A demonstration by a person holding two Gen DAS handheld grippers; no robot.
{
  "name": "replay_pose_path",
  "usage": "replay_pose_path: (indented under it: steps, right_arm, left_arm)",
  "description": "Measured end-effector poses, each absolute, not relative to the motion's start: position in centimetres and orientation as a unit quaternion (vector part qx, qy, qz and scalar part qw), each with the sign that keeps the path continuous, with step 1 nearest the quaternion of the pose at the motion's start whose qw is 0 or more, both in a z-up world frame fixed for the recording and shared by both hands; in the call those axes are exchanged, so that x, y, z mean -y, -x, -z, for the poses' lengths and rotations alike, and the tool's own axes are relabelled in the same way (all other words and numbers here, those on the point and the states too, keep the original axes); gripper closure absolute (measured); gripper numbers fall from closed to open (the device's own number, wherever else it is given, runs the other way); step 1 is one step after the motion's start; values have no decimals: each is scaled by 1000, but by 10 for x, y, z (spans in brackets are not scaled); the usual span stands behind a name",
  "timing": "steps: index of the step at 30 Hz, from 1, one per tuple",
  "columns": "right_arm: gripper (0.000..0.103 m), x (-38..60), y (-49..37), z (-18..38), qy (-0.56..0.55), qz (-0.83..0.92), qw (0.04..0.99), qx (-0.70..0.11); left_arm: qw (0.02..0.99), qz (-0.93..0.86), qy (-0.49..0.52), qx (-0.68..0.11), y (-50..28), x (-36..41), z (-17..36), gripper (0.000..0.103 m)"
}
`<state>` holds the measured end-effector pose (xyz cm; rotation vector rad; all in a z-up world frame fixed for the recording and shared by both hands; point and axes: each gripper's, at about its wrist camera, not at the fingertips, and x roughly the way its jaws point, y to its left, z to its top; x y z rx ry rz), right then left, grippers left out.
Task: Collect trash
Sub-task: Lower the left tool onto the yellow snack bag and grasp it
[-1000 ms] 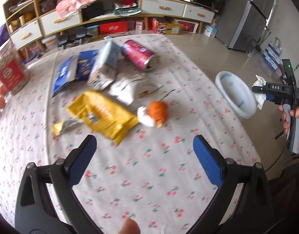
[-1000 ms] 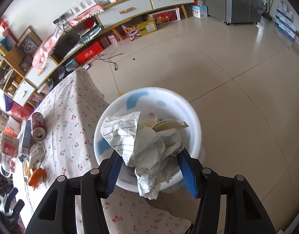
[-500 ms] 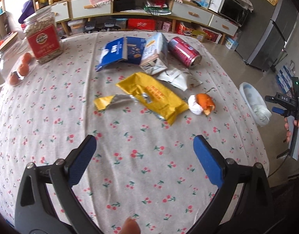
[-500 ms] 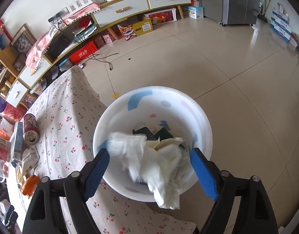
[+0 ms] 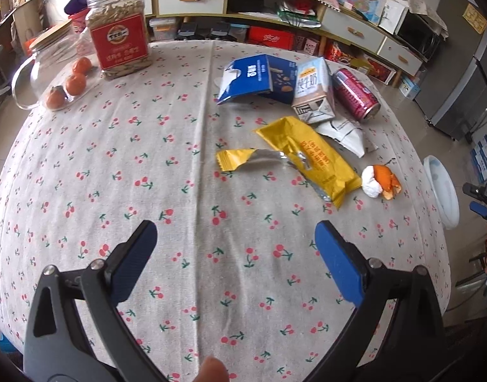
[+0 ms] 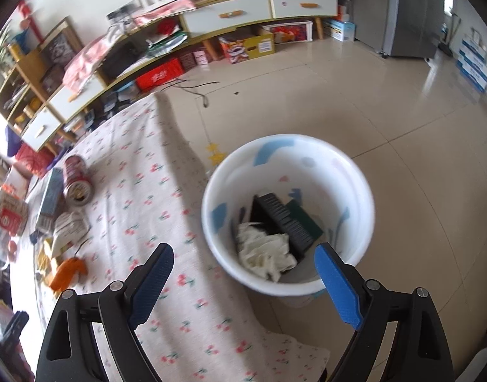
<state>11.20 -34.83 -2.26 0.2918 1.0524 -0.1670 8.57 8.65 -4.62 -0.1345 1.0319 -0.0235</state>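
My right gripper (image 6: 243,256) is open and empty above the near rim of a white trash bin (image 6: 354,172) on the floor beside the table. A crumpled white paper (image 6: 264,253) lies inside the bin next to a black ridged piece (image 6: 283,219). My left gripper (image 5: 235,235) is open and empty over the near part of the cherry-print tablecloth (image 5: 116,165). On it lie a yellow snack bag (image 5: 310,156), a small yellow wrapper (image 5: 240,159), orange peel with a white wad (image 5: 380,181), a red can (image 5: 354,95), a milk carton (image 5: 313,90), a blue packet (image 5: 256,78) and a white wrapper (image 5: 345,132).
A red-labelled jar (image 5: 119,41), a glass pitcher (image 5: 43,63) and three tangerines (image 5: 74,82) stand at the table's far left. The bin also shows at the right table edge in the left wrist view (image 5: 440,187). Shelves and drawers line the back wall (image 6: 230,16).
My right gripper opened and the crumpled paper dropped from it into the bin. My left gripper drew back from the trash pile, so more of the table shows.
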Motion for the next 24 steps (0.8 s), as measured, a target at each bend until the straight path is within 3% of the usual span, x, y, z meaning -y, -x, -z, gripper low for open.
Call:
replay_pose_path:
  steps: [15, 24]
  right_arm:
    - [11, 279, -116, 18, -80, 16, 860, -505]
    - [11, 273, -120, 19, -75, 2, 859, -507]
  left_arm:
    - [853, -21, 70, -517, -123, -61, 56, 4]
    - [833, -10, 145, -534, -162, -36, 66, 4]
